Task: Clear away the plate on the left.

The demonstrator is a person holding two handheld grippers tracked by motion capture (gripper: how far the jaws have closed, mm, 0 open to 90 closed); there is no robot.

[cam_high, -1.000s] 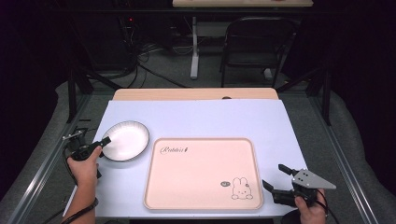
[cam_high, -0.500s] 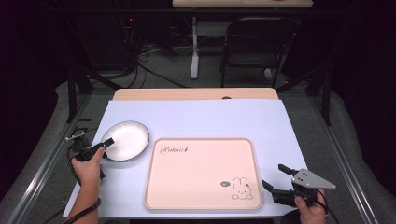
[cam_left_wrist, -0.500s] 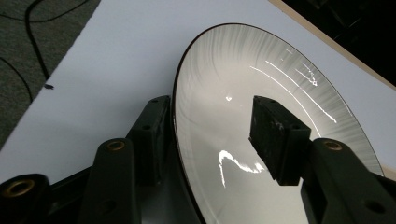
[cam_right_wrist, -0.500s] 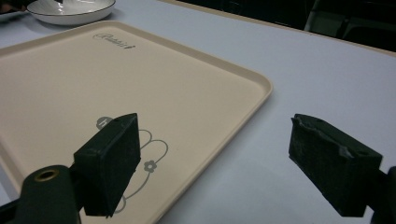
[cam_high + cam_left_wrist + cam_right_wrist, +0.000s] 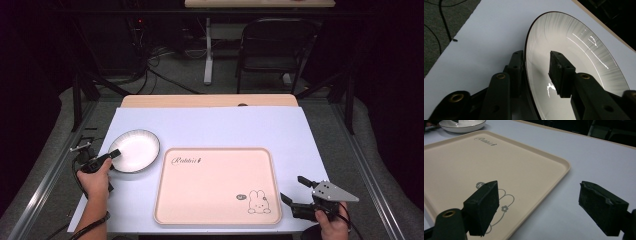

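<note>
A white plate (image 5: pixel 136 149) with a thin dark rim lies on the pale table cover at the left, just left of a beige tray (image 5: pixel 215 187). My left gripper (image 5: pixel 114 154) straddles the plate's near-left rim. In the left gripper view one jaw is outside the rim and the other over the plate (image 5: pixel 579 55), with a gap left at the inner jaw, so the left gripper (image 5: pixel 536 58) is open. My right gripper (image 5: pixel 292 189) hovers open by the tray's front right corner. One right jaw is above the tray (image 5: pixel 474 157), the other above the cover; right gripper (image 5: pixel 539 195) holds nothing.
The tray has a rabbit drawing (image 5: pixel 259 202) near its front right corner. The plate (image 5: pixel 461 126) shows far off in the right gripper view. A wooden table edge (image 5: pixel 210 101) runs along the back. Beyond it stand a black chair (image 5: pixel 272 45) and floor cables (image 5: pixel 165 55).
The left hand shifted slightly at the plate's rim and is back near where it was. The plate, tray and right gripper have not visibly moved.
</note>
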